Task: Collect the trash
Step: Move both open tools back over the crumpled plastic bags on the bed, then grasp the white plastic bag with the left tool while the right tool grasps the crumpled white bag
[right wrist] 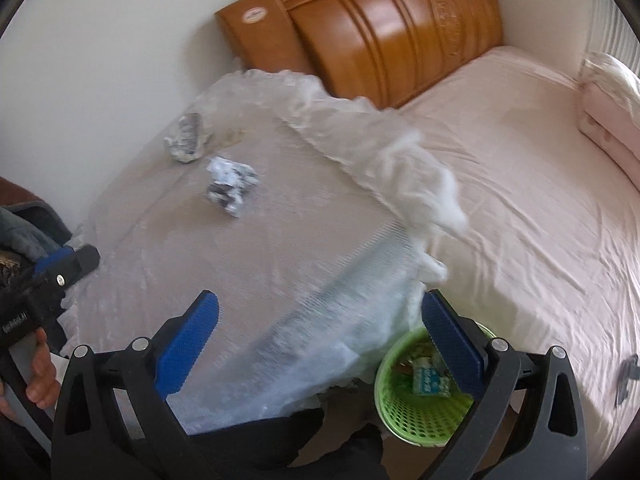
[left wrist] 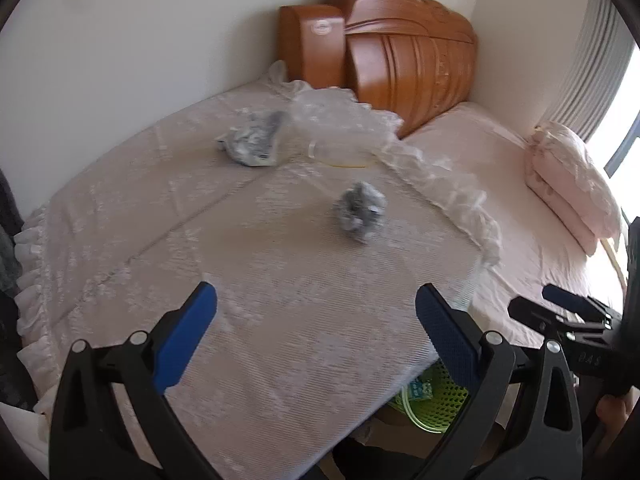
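Note:
Two crumpled grey-white paper balls lie on a lace-covered table. The nearer ball (left wrist: 361, 212) (right wrist: 231, 185) is mid-table. The farther wad (left wrist: 252, 139) (right wrist: 187, 138) lies near the wall, beside a clear plastic bag (left wrist: 336, 128). A green mesh basket (right wrist: 424, 404) (left wrist: 432, 400) holding some trash stands on the floor between table and bed. My left gripper (left wrist: 316, 340) is open and empty over the table's near edge. My right gripper (right wrist: 320, 344) is open and empty above the table corner and basket.
The table (left wrist: 280, 300) has a frilly white edge. A bed with a pink sheet (right wrist: 540, 200), pillows (left wrist: 568, 184) and a wooden headboard (right wrist: 384, 24) lies to the right. A white wall is behind. A dark object (right wrist: 626, 376) lies on the bed.

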`<move>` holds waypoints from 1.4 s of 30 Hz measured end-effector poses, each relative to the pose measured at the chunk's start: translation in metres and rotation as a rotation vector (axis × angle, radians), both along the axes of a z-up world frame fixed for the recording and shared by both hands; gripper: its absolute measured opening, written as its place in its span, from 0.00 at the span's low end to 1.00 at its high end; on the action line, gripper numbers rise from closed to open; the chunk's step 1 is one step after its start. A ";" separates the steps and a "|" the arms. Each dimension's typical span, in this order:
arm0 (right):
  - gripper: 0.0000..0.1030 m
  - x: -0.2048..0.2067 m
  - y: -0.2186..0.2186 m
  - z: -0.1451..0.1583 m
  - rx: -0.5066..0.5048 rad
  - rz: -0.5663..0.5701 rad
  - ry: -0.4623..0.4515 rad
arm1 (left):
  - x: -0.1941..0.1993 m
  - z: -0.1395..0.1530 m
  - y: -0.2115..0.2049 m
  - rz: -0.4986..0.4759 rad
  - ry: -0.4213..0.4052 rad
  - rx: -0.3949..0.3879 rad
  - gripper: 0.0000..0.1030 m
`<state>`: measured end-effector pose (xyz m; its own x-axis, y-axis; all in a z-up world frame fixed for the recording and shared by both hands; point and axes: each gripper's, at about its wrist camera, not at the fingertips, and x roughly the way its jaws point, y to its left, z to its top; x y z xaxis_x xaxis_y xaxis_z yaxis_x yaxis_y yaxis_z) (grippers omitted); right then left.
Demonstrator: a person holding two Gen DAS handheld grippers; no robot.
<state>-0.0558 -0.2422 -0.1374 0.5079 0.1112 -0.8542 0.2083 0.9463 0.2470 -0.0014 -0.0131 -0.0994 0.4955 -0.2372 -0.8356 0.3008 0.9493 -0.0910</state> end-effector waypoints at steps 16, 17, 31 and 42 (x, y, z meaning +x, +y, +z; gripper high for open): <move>0.98 0.161 0.094 -0.060 -0.172 0.124 0.081 | 0.074 -0.023 0.058 0.039 0.017 0.048 0.92; 0.97 0.166 0.094 -0.064 -0.174 0.119 0.095 | 0.079 -0.025 0.058 0.032 0.016 0.050 0.93; 0.55 0.160 0.072 -0.049 -0.083 0.066 0.116 | 0.206 -0.068 0.017 -0.168 -0.015 0.128 0.92; 0.55 0.129 0.073 -0.018 -0.086 0.014 0.084 | 0.283 -0.115 -0.031 -0.342 0.004 0.208 0.93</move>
